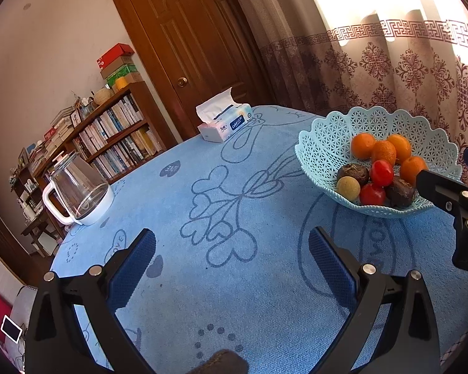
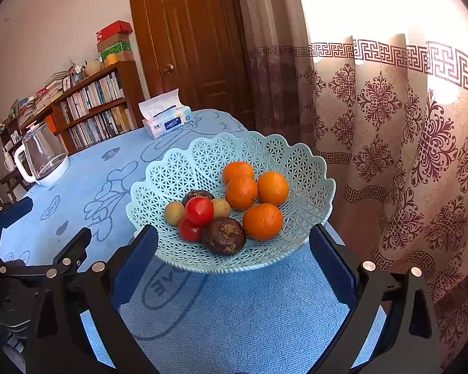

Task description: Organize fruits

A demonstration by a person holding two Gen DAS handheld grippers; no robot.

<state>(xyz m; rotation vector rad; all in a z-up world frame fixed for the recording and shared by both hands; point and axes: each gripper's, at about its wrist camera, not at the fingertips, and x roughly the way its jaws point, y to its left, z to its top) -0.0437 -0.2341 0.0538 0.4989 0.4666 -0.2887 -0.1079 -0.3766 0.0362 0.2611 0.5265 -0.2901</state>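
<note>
Pale-blue lattice fruit basket (image 2: 177,168) sits just ahead of the right gripper (image 2: 234,255), jaws wide, empty; left gripper (image 1: 232,258) likewise, holding nothing.

right gripper (image 1: 452,193) partly cut off at frame edge.

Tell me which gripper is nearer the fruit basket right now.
Right. The right gripper, jaws open, faces the fruit basket at its near rim. The left gripper, also open, sits off to the basket's left over bare tablecloth.
</note>
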